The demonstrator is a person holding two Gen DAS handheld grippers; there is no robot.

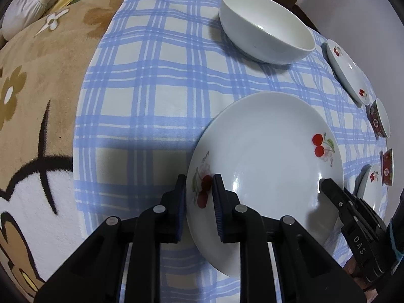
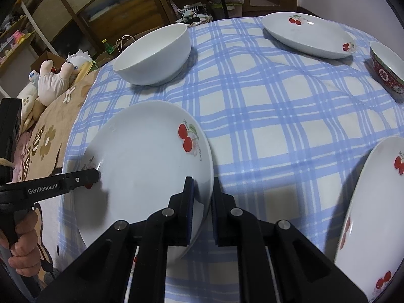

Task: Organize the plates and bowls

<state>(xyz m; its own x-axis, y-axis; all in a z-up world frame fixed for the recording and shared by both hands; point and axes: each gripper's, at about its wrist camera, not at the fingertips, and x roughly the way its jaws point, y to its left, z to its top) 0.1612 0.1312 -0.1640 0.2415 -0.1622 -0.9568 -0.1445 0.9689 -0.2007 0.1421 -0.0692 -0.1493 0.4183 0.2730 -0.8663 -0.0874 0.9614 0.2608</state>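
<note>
A white plate with red cherries [image 1: 265, 151] [image 2: 141, 156] sits near the front of the blue checked cloth [image 1: 151, 88]. My left gripper [image 1: 199, 184] is shut on its left rim, one pad over and one pad under the edge. My right gripper [image 2: 203, 184] is shut on the opposite rim the same way. Each gripper shows in the other's view: the right gripper [image 1: 325, 184] at the plate's right edge, the left gripper [image 2: 96, 174] at its left edge. I cannot tell whether the plate rests on the cloth or is just off it.
A plain white bowl [image 1: 265, 27] [image 2: 154, 53] stands at the back. To the right are a second cherry plate [image 2: 308, 35], a red patterned bowl [image 2: 386, 68] and a third cherry plate [image 2: 373, 214]. A brown flowered blanket [image 1: 38, 88] and plush toy [image 2: 53, 80] lie left.
</note>
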